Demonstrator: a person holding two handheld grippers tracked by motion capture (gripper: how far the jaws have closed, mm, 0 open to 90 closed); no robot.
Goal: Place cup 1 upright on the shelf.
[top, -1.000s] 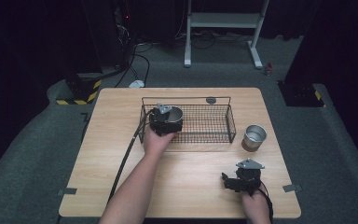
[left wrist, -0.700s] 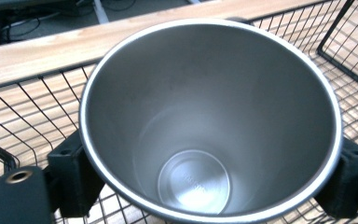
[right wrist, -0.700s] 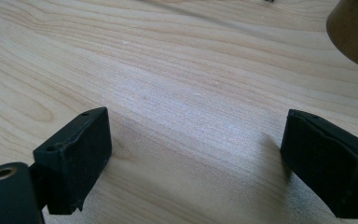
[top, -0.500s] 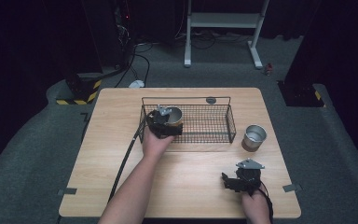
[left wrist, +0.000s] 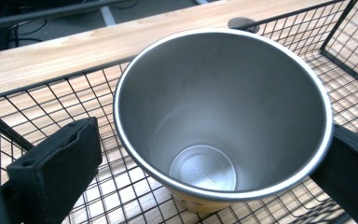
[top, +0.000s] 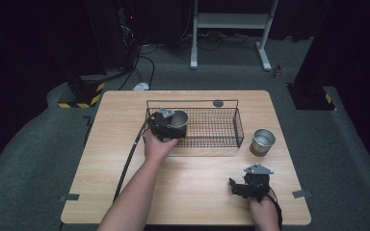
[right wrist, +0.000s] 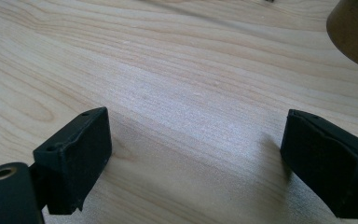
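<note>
A steel cup is being released into the wire basket by the left gripper, jaws apart; withdrawal is judged next. The right gripper is being rested, jaws spread.

A second metal cup is seen upright on the wooden tabletop, just right of the wire frame. A white metal stand is noted on the grey floor beyond, with black-and-yellow hazard tape to its left.

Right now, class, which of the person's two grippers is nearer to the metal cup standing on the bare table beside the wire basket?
Right. The right gripper rests on the table just in front of that cup; the left gripper is at the wire basket, around another cup.
</note>
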